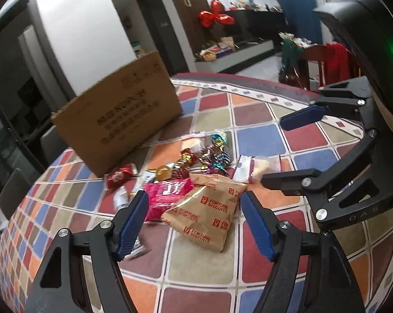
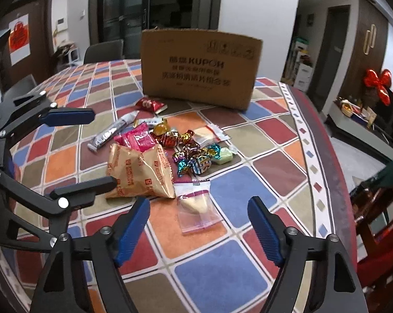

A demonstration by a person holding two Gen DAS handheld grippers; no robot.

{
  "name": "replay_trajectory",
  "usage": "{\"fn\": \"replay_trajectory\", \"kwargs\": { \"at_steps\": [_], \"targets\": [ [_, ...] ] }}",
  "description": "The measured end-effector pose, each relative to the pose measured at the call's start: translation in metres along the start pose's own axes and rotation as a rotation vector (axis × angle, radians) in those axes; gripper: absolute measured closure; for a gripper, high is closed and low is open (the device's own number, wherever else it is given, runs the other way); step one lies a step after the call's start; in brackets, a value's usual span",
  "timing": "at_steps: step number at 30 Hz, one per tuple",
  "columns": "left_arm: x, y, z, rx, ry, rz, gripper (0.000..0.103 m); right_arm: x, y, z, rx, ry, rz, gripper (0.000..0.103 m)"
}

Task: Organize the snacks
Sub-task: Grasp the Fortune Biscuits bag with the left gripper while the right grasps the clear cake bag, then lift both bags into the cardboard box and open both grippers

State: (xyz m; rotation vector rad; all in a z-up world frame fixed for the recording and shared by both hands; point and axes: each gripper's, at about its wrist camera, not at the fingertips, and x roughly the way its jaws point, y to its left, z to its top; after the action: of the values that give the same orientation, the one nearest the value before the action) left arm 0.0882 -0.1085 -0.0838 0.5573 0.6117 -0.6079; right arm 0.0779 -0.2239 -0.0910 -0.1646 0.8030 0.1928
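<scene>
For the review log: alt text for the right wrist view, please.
The open right tool hovers over a clear-wrapped biscuit on a checkered tablecloth. Beyond lie a tan Fortune Biscuits bag, foil candies and a cardboard box; the left tool enters, also open.

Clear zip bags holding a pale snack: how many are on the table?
2: one clear bag nearest the right hand-held gripper, another clear bag farther back, right of the pile. Others may be hidden.

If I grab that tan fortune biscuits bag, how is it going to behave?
The fortune biscuits bag looks puffed with air, so it probably feels light and squashes under the pads. Its glossy, crinkled film may slip. The biscuits inside are likely brittle, so grip gently.
</scene>
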Motion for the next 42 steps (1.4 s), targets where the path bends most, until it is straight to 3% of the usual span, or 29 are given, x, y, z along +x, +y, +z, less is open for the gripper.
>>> {"fn": "replay_trajectory", "kwargs": {
  "at_steps": [8, 17, 24, 29, 36, 42],
  "targets": [
    [0.028, 0.005, 0.003, -0.006, 0.055, -0.080, 0.039, 0.027, -0.004, 0.006, -0.021, 0.068, 0.063, 0.042],
    [0.038, 0.002, 0.000, -0.030, 0.080, -0.095, 0.049, 0.045, -0.008, 0.009, -0.017, 0.122, 0.105, 0.056],
    [0.038, 0.005, 0.000, -0.121, 0.096, -0.122, 0.063, 0.049, -0.012, 0.008, 0.024, 0.142, 0.140, 0.065],
    [0.034, 0.008, -0.001, -0.203, 0.102, -0.136, 0.064, 0.046, -0.016, 0.008, 0.082, 0.141, 0.146, 0.068],
    [0.005, 0.013, 0.005, -0.277, 0.039, -0.082, 0.065, 0.023, -0.019, 0.011, 0.125, 0.081, 0.120, 0.068],
    [-0.022, 0.033, 0.024, -0.319, -0.051, -0.007, 0.065, -0.002, -0.019, 0.033, 0.129, -0.005, 0.100, 0.068]
  ]
}}
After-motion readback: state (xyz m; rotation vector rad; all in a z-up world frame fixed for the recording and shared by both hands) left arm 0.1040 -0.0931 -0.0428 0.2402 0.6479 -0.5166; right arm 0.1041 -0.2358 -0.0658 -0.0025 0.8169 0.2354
